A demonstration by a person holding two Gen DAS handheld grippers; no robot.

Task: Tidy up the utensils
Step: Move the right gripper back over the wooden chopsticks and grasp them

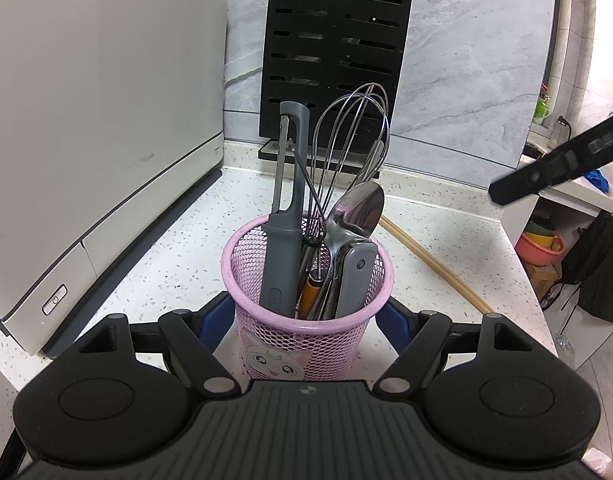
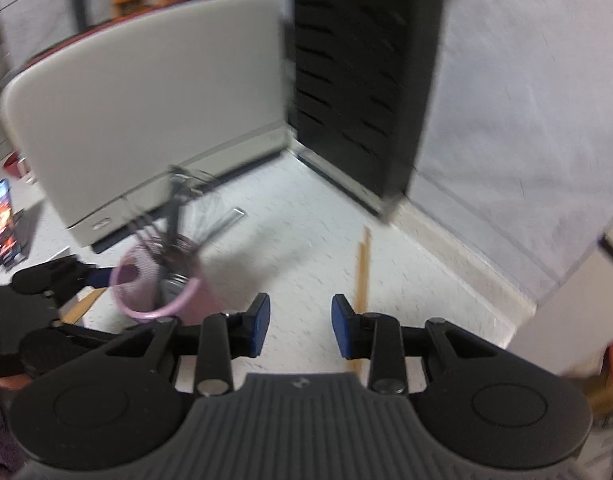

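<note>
A pink mesh utensil cup (image 1: 306, 344) with a cat face stands between the blue fingers of my left gripper (image 1: 304, 320), which grips its sides. In it stand a grey peeler (image 1: 288, 216), a wire whisk (image 1: 352, 140), a steel spoon (image 1: 356, 212) and a grey-handled tool (image 1: 356, 276). A pair of wooden chopsticks (image 1: 434, 264) lies on the counter right of the cup. My right gripper (image 2: 300, 326) is open and empty above the counter, with the chopsticks (image 2: 362, 272) just beside its right finger. The cup (image 2: 154, 288) shows blurred at its left.
A large white appliance (image 1: 90, 152) stands at the left. A black slotted knife rack (image 1: 334, 56) leans against the grey wall behind the cup. The white speckled counter (image 1: 178, 248) ends at the right (image 1: 522, 264), with a floor and basins beyond.
</note>
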